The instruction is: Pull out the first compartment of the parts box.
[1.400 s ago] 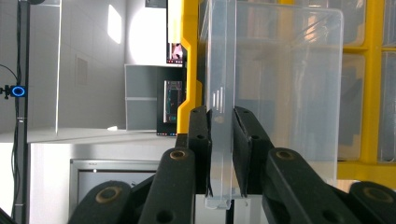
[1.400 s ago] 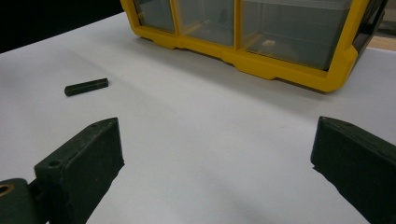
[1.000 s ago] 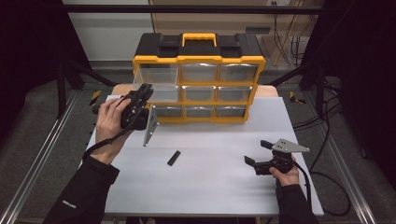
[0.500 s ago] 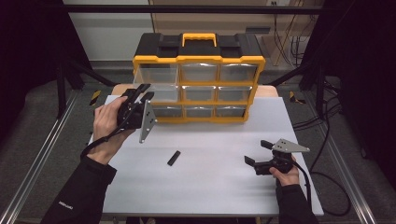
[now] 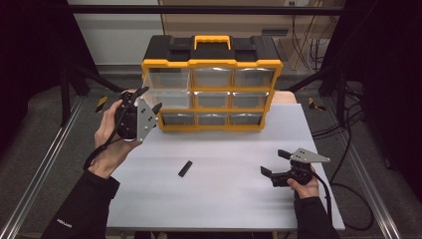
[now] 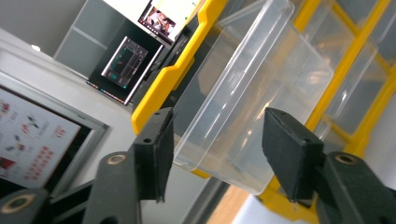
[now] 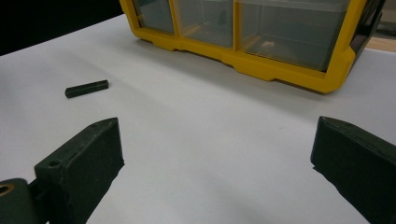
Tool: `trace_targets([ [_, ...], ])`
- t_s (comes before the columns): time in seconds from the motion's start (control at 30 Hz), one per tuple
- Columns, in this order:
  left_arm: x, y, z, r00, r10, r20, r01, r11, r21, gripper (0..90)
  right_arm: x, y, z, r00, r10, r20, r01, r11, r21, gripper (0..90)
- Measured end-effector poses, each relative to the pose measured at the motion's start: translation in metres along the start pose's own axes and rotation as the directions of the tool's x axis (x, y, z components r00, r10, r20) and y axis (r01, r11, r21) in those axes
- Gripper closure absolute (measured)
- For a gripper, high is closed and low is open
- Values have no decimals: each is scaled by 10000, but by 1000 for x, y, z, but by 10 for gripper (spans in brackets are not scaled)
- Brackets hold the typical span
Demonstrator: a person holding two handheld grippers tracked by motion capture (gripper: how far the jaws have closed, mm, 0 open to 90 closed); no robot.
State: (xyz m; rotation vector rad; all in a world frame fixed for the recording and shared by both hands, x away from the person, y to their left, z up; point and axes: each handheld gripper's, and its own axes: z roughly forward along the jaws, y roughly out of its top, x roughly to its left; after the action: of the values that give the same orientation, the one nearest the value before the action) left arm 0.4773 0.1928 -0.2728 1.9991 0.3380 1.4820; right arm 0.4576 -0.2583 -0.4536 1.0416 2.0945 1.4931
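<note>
A yellow-framed drawer organizer (image 5: 211, 63) with a black top stands at the table's far side. Its clear left middle drawer (image 5: 166, 98) sticks out of the frame. My left gripper (image 5: 148, 99) is raised just left of that drawer, and its jaws have just been opening. In the left gripper view the drawer (image 6: 252, 102) lies beyond the open gripper (image 6: 215, 140), with no pad touching it. A small black bar (image 5: 185, 169) lies flat mid-table. My right gripper (image 5: 272, 162) rests open near the front right, nothing between its jaws (image 7: 215, 135); the bar (image 7: 87, 88) lies ahead to its left.
The organizer's other clear drawers (image 5: 213, 77) sit pushed in. Some of the bottom row (image 7: 280, 32) hold small parts. The white table (image 5: 224, 204) ends close behind my hands. Cables (image 5: 348, 149) hang off its right side.
My left gripper has swung up from pointing down at the table and now faces the drawer at the organizer's left, with its jaws spread wider. The right gripper and the bar have not moved.
</note>
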Motion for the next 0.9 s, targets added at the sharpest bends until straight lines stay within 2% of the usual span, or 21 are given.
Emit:
trace_targets([
  [0.1,0,-2,-2,9990,-439,18,439,9990,-28,373,0,0,0,10000,-10,-12,10,10000,-24,24],
  [0.2,1,-6,-4,9935,-1118,221,1123,9935,-203,330,0,0,0,10000,-20,-10,20,10000,-26,24],
  [0.3,1,-10,-7,9839,-1734,442,1747,9843,-271,281,0,0,-1,10000,15,-27,-15,10000,-30,24],
  [0.43,1,-15,-9,9652,-2504,748,2535,9667,-346,229,0,0,-1,10000,12,-16,-12,10000,-49,24],
  [0.67,0,-26,-10,9204,-3762,1066,3803,9246,-212,160,0,0,-1,10000,30,-21,-31,10000,-59,24],
  [0.73,-1,-29,-10,9030,-4133,1176,4178,9084,-158,139,0,0,-1,10000,19,-17,-19,10000,-60,24],
  [0.83,-3,-34,-10,8809,-4564,1257,4602,8878,-14,116,0,1,-1,10000,37,-15,-37,10000,-74,24],
  [0.9,-3,-38,-10,8630,-4876,1323,4912,8710,58,98,1,1,-1,10000,27,-20,-27,10000,-64,24],
])
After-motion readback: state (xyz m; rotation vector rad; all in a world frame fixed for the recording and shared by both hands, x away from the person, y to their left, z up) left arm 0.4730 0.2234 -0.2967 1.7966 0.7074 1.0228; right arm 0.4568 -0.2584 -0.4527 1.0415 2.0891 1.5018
